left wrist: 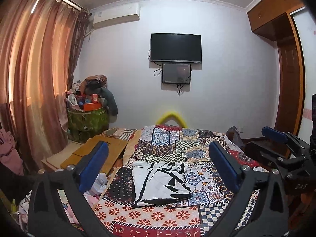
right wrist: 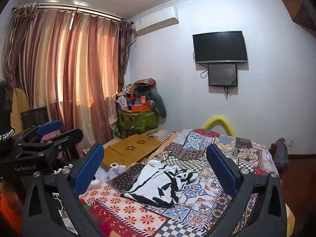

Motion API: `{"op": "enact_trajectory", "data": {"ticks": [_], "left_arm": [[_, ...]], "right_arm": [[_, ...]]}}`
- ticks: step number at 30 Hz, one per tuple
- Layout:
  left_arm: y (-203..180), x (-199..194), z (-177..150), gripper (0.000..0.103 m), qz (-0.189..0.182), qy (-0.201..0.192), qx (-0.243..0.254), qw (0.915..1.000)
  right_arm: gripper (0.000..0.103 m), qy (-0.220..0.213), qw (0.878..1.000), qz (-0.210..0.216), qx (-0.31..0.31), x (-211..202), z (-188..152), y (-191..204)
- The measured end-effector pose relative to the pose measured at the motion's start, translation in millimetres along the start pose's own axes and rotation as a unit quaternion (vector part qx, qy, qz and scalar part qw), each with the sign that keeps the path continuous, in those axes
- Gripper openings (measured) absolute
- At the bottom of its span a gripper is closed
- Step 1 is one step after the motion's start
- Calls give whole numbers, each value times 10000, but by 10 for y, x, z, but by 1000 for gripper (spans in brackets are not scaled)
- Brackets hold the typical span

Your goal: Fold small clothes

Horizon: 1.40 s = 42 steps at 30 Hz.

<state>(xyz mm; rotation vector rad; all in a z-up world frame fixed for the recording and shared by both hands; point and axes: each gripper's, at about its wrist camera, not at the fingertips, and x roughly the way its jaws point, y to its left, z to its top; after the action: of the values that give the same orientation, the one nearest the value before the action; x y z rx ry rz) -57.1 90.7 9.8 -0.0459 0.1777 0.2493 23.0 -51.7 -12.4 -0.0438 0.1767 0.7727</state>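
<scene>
A small white garment with black markings [left wrist: 161,183] lies partly folded on the patchwork bedspread [left wrist: 150,217]. My left gripper [left wrist: 158,158] is open and empty, held above and short of the garment. In the right wrist view the same garment [right wrist: 162,185] lies on the bedspread [right wrist: 126,213] between my right gripper's open blue pads; the right gripper [right wrist: 155,158] is empty and raised above it. The right gripper also shows at the right edge of the left wrist view [left wrist: 276,138], and the left gripper at the left edge of the right wrist view [right wrist: 51,130].
A wooden lap desk [right wrist: 132,150] lies at the bed's left side, with loose clothes [left wrist: 98,185] beside it. A heaped green bag [left wrist: 87,118] stands in the corner by the curtains [left wrist: 35,79]. A wardrobe [left wrist: 286,79] is on the right, and a TV [left wrist: 175,47] hangs on the far wall.
</scene>
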Motion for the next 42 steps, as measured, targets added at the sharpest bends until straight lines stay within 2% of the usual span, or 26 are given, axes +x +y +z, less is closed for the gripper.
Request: {"op": "enact_trajectory", "data": {"ticks": [42], "left_arm": [[69,120,-58,103,-230,230,-216,9992]], "right_arm": [[103,200,9997,-95,63,-32,-25,-6]]}}
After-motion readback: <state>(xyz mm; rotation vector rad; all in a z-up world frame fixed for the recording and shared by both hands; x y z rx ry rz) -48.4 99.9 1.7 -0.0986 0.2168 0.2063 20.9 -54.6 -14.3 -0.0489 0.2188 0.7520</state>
